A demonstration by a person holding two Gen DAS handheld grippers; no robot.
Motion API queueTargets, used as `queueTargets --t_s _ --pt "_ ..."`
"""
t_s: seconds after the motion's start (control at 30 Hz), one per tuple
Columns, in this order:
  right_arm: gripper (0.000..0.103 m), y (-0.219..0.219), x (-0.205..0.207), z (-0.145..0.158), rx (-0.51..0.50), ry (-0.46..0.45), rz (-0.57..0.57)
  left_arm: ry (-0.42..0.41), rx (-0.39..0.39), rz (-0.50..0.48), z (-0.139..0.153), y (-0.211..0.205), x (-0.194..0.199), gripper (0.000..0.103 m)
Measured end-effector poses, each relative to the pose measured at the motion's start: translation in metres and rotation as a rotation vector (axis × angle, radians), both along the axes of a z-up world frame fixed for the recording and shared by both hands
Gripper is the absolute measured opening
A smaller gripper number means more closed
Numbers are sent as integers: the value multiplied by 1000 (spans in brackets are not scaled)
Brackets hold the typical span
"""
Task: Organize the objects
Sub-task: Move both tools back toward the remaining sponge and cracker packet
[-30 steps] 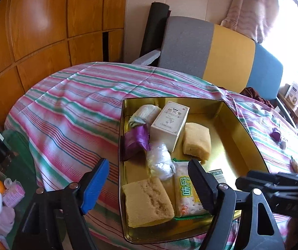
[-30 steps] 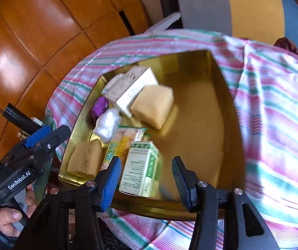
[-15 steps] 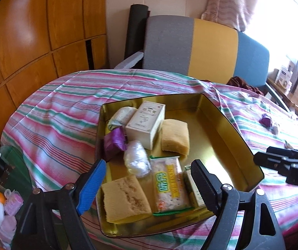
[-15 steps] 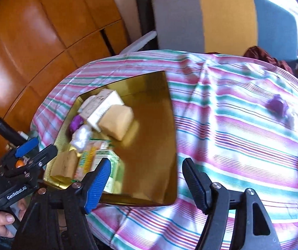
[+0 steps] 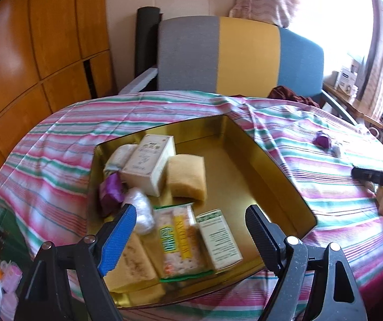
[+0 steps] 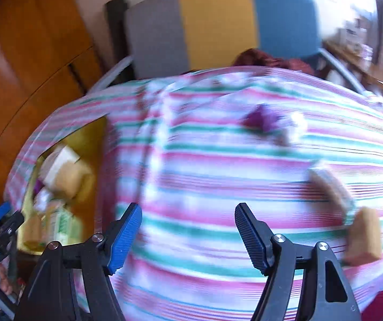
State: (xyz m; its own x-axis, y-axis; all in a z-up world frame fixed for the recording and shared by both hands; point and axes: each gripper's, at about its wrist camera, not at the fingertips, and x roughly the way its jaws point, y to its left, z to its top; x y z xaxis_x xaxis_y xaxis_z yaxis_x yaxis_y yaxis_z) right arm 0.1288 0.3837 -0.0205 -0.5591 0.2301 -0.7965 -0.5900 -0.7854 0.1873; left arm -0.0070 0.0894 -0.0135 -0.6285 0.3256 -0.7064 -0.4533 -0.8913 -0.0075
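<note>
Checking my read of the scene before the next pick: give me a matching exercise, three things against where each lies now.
Things:
1. green-and-white carton
2. purple wrapped piece
3. tan sponge block

Places:
A. on the striped cloth, far side
B. in the gold tray, near edge
C. on the cloth, right of the right claw

Pairs: 1-B, 2-A, 3-C

Window (image 5: pixel 333 8) glare top right, fisheye edges, right wrist view v. blurred
</note>
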Motion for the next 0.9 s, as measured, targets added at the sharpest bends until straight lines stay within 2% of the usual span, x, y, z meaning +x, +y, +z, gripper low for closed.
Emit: queueTargets --t_s 0.2,0.37,0.47,0.53,0.7,0.9 --pt "73 80 71 8 -13 60 -338 -1 6 -82 6 31 4 84" --pt "74 121 118 -7 -52 112 -512 -5 6 -151 11 61 7 84" --pt "74 135 142 -20 -143 178 -610 -14 1 -192 13 83 8 84" --pt "74 141 155 -24 -199 232 -655 -27 -3 -217 12 98 9 84" --pt "74 149 176 -28 -258 312 -729 -72 -11 -271 7 135 9 84" --pt "76 154 186 -36 -323 357 -757 -111 -36 -333 -1 176 13 84"
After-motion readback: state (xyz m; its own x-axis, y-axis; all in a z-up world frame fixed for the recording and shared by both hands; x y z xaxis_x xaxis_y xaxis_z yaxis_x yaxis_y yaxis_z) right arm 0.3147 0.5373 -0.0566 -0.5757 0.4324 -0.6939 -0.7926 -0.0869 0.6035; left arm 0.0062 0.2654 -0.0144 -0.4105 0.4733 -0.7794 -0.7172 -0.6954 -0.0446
